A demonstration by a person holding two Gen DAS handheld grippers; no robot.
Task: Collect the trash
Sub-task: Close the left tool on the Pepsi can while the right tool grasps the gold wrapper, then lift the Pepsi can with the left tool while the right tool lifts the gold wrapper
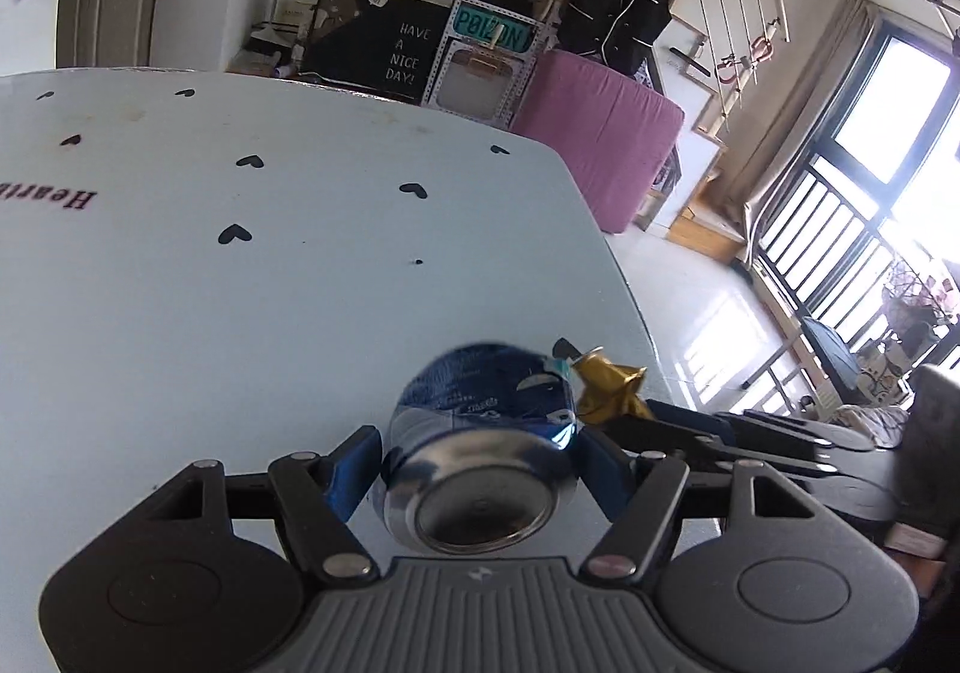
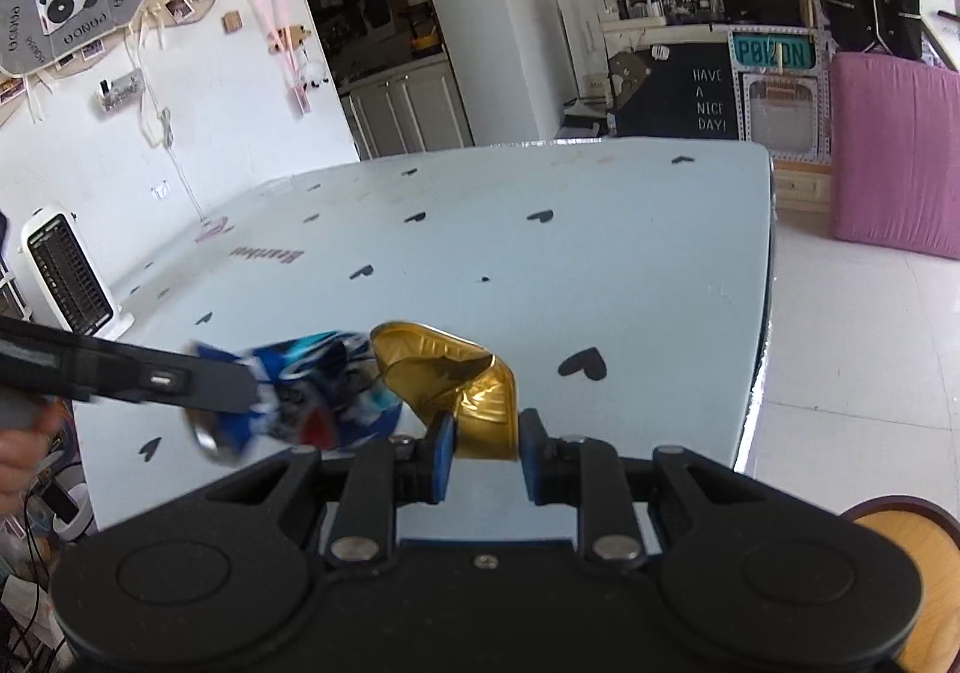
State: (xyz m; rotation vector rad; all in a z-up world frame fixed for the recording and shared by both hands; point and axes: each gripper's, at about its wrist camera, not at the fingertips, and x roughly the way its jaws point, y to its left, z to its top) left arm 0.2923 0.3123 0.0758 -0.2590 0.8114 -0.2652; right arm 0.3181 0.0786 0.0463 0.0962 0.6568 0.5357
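Nearest of all, the left gripper [image 1: 480, 469] has its blue-padded fingers [image 1: 354, 469] closed on the sides of a crushed blue can [image 1: 480, 427], whose shiny concave base faces back at the wrist camera. Just beside it, the right gripper [image 2: 483, 448] pinches a flattened gold can [image 2: 462, 385] between its own fingers [image 2: 441, 448], which stand narrow with the metal wedged in the gap. The two cans hang close together, almost touching, above the near right corner of the bench [image 2: 540, 265], neither resting on it.

Both pieces of trash are therefore already lifted, and I judge the step in hand to be the carry: taking the pair away to wherever rubbish goes. No bin shows in either view, so the next move calls for swinging both hands off the bench towards a container somewhere out of sight, keeping the grips firm, since crushed metal could slip or twist.

Print on the blue can is too smeared to read. Farther along the pale bench top, scattered black hearts [image 2: 582, 362] surround upside-down red lettering [image 2: 270, 256] that appears to begin "Heart"; the rest I cannot tell.

Beyond the far edge stands a black board reading "HAVE A NICE DAY!" [image 2: 710, 100], next to a teal plate [image 2: 774, 53] spelling roughly "POISON". On the left wall a grey cut-out [image 2: 90, 13] repeats "PANDA" around a panda picture.
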